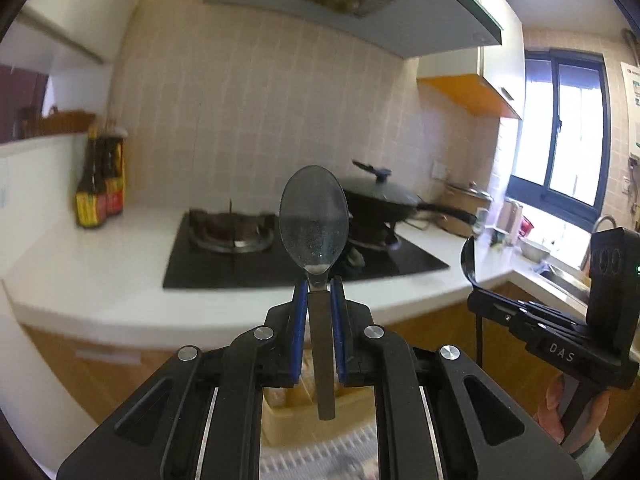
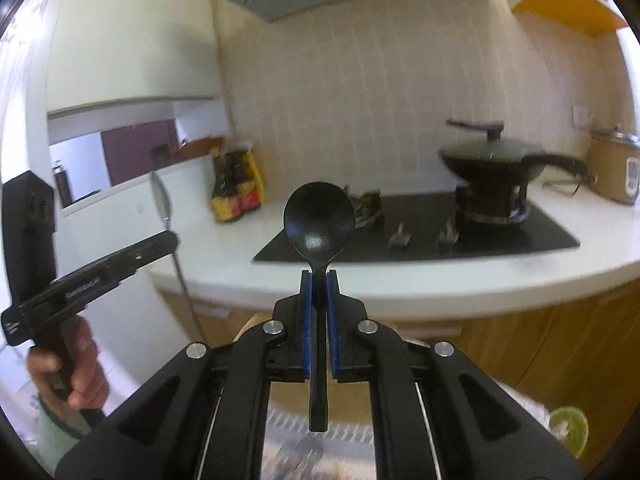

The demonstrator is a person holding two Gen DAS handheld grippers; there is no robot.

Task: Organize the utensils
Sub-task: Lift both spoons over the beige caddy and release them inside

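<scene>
The black two-finger left gripper (image 1: 319,284) stands raised, its blue-padded jaws closed on a silver metal spoon (image 1: 313,218). The matching right gripper (image 2: 319,280) likewise pinches a black plastic spoon (image 2: 319,216), bowl upward.

A home kitchen: a black glass gas hob (image 1: 280,256) set in a white worktop (image 1: 100,264), a lidded dark wok (image 2: 496,160) on a burner, a grey extractor hood (image 1: 340,4), beige tiled wall (image 1: 248,112) and dark sauce bottles (image 1: 98,188) at the worktop's back edge.
</scene>
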